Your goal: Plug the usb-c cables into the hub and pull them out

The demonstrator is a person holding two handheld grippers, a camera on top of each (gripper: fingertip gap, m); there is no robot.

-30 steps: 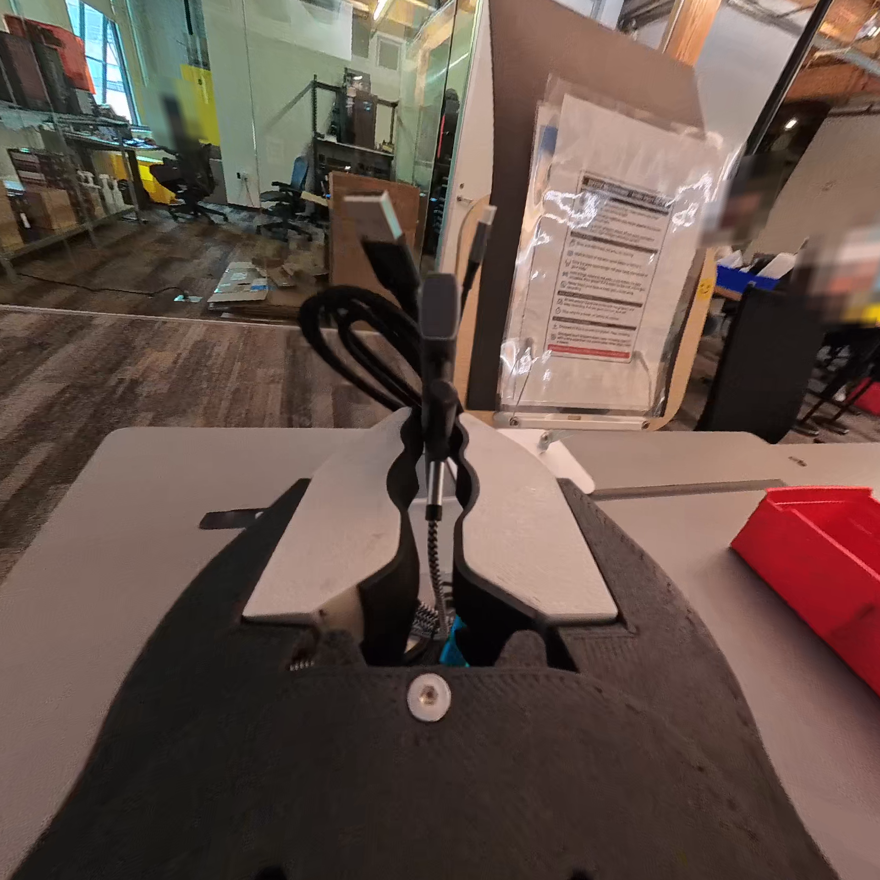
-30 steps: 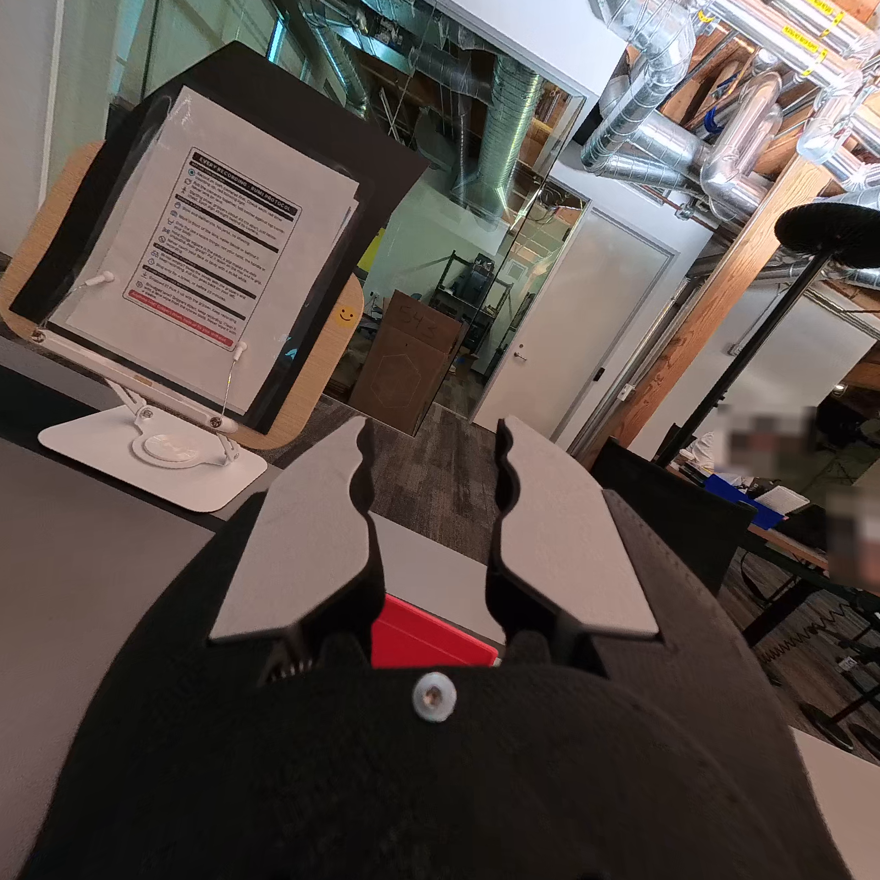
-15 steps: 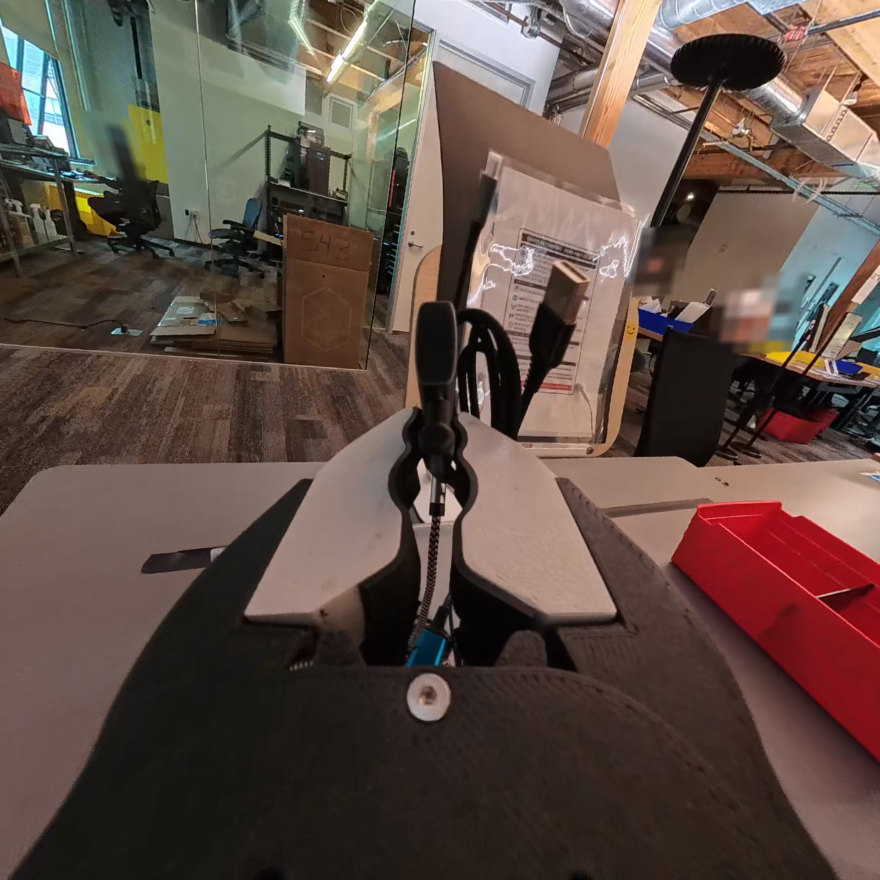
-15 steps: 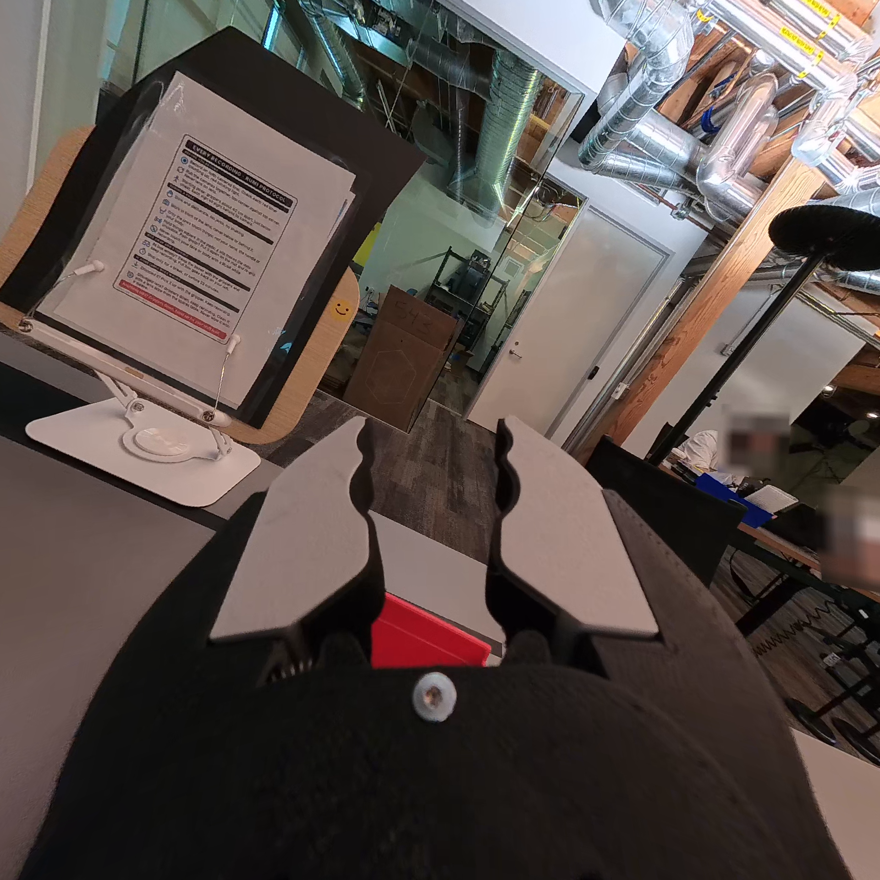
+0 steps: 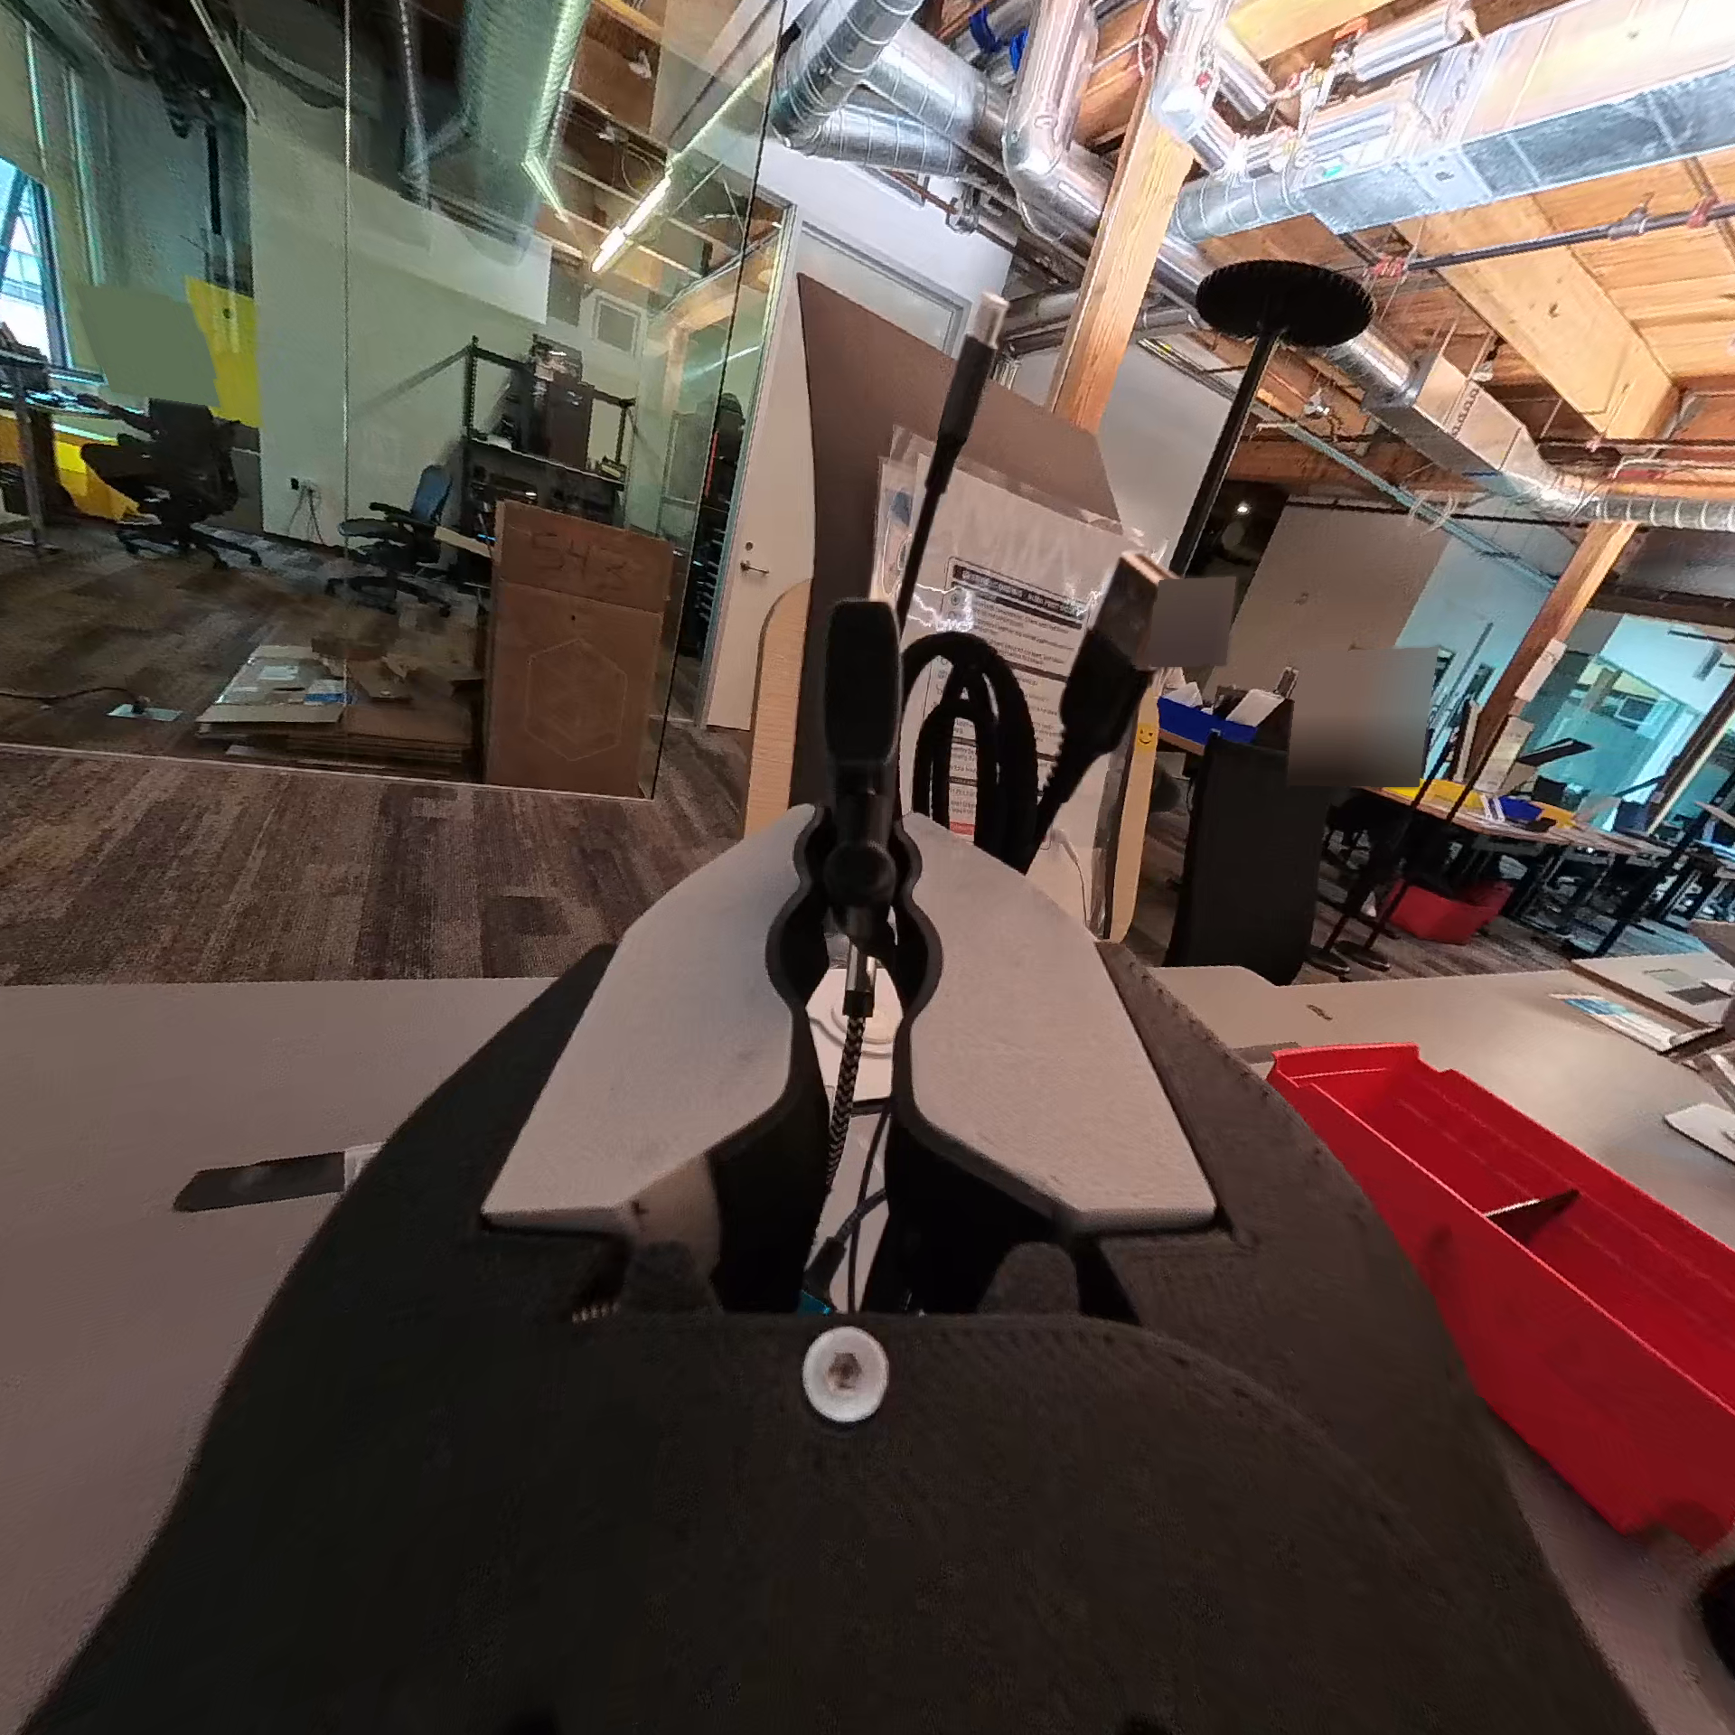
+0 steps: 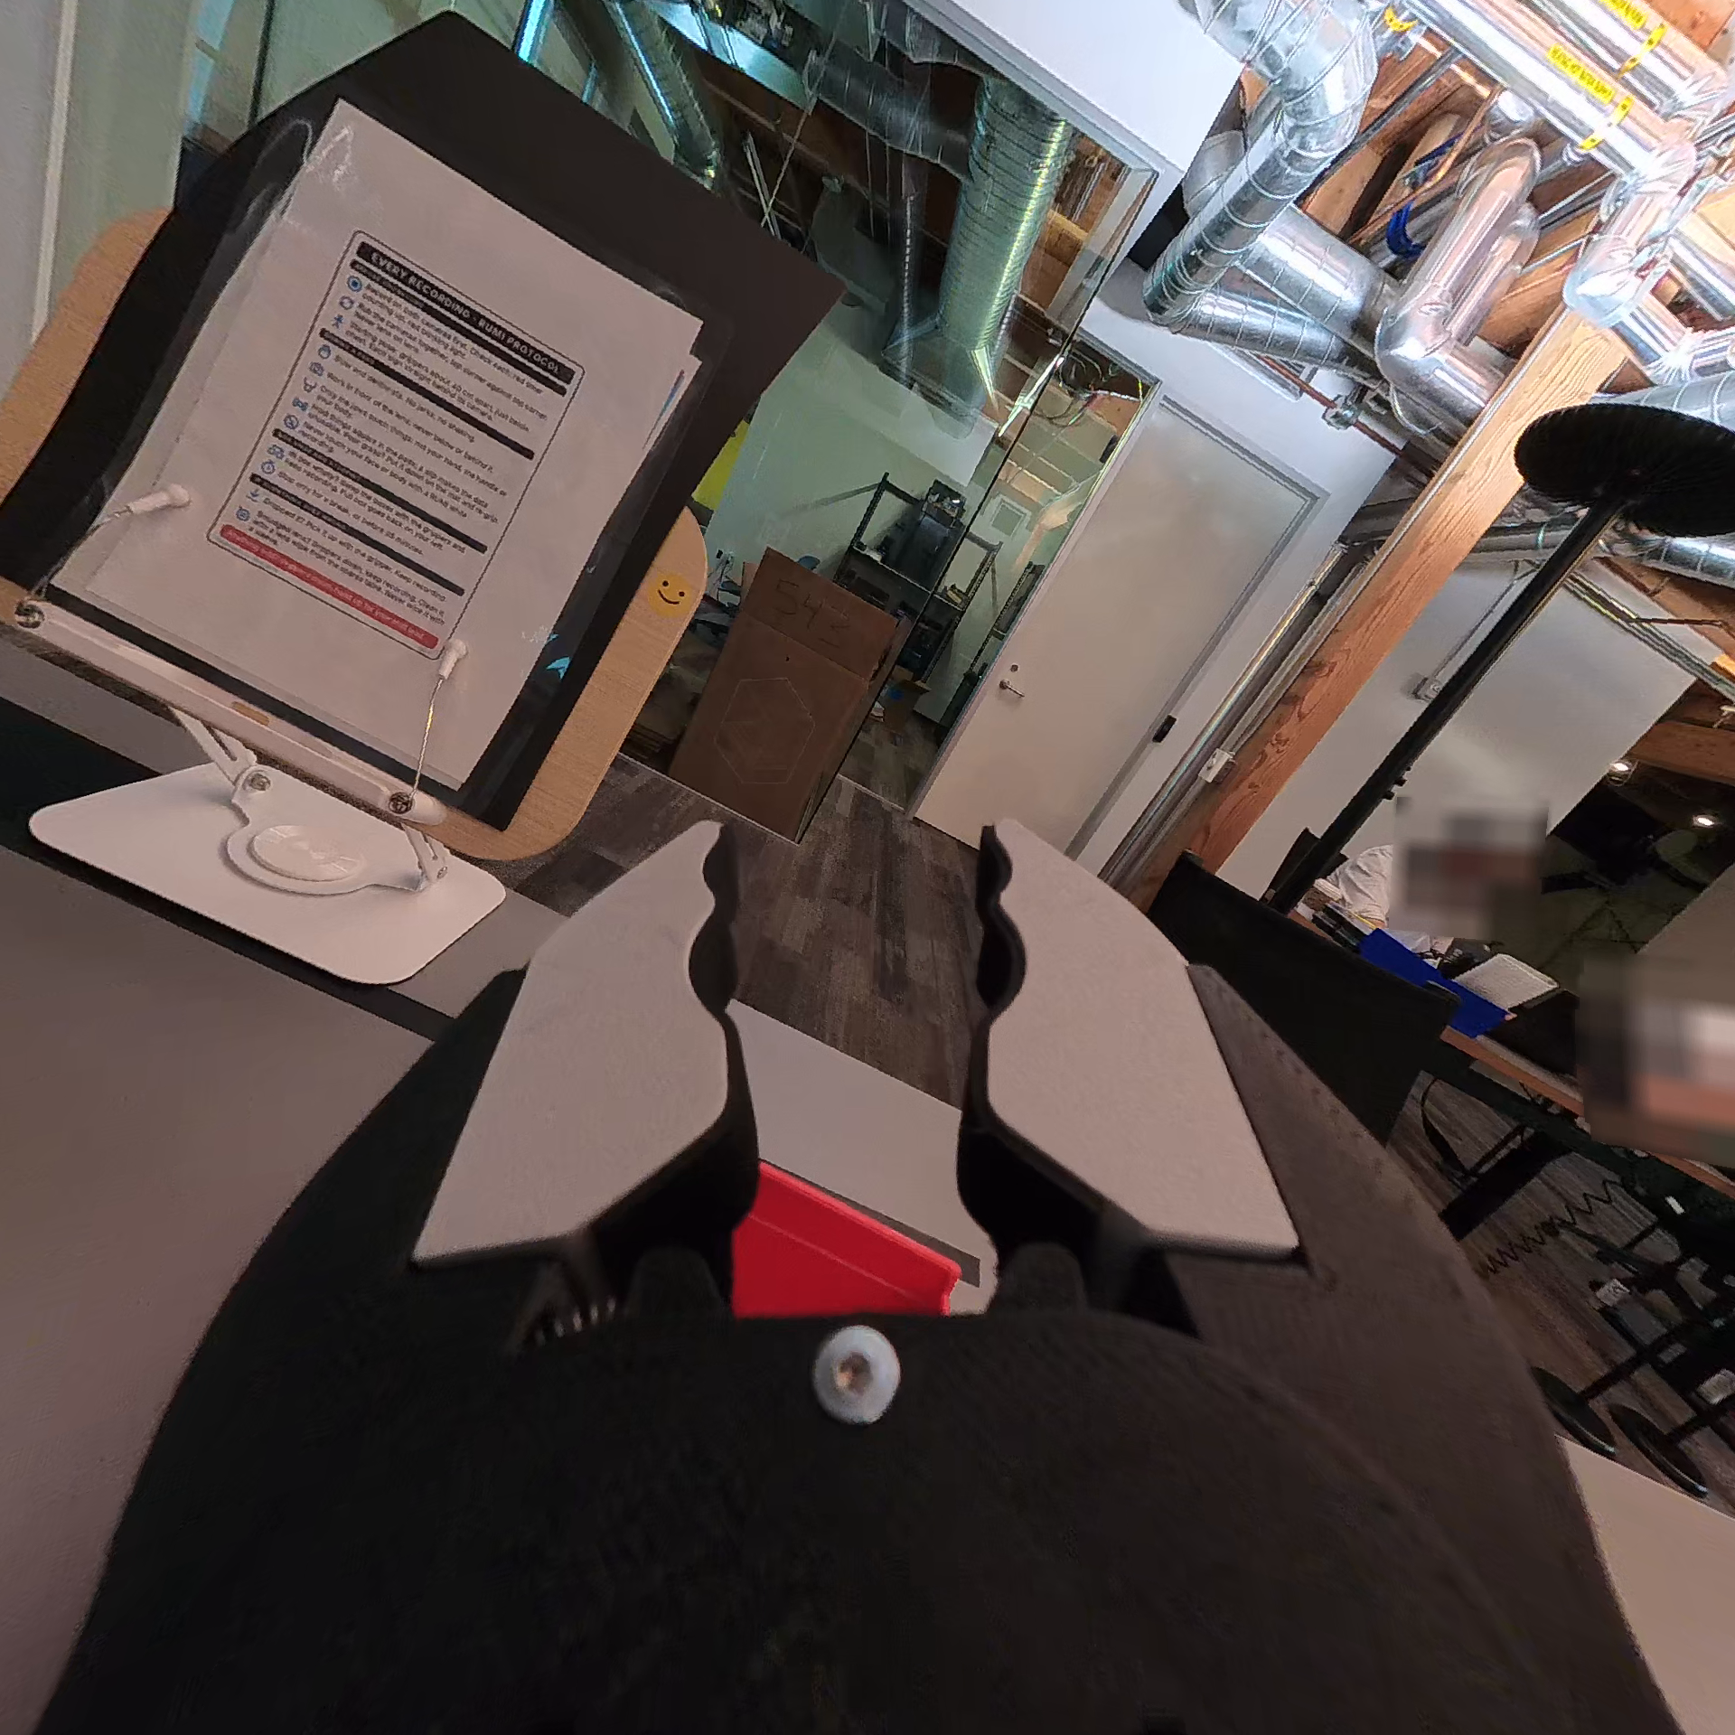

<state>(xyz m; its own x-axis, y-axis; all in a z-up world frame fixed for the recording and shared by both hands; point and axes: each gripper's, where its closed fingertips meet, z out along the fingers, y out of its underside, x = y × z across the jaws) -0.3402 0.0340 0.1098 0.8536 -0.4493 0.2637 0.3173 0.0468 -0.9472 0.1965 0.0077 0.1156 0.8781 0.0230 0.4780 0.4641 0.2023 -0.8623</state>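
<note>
Pinched between the pads of the left gripper (image 5: 859,859) is a black cable (image 5: 976,742), caught at the narrow neck below a dark plug body (image 5: 862,685) that stands upright above the fingertips. Under the grip, a braided black-and-white cord (image 5: 845,1098) with a short metal collar runs back down between the fingers (image 5: 657,1051) toward the gripper's body. Just right of the plug body, the black cable hangs in a bundle of loops, and two of its ends rise out of that bundle: a flat metal USB plug (image 5: 1131,610) tilted up to the right, and a slim plug (image 5: 986,324) on a thin stem pointing nearly straight up. Whether any of these ends is USB-C cannot be told, and no hub shows in either view.

A red bin (image 5: 1521,1249) lies on the grey table (image 5: 188,1080) to the right of the left gripper, apart from it. Behind the cable bundle stands a printed sheet in a clear sleeve (image 5: 1023,582).

In the right wrist view, the right gripper (image 6: 850,887) is spread wide with nothing between its fingers. A corner of the red bin (image 6: 826,1258) shows low in the gap. To the left of it, the sheet (image 6: 394,441) rests on a white stand (image 6: 282,873) at the table's far edge.
</note>
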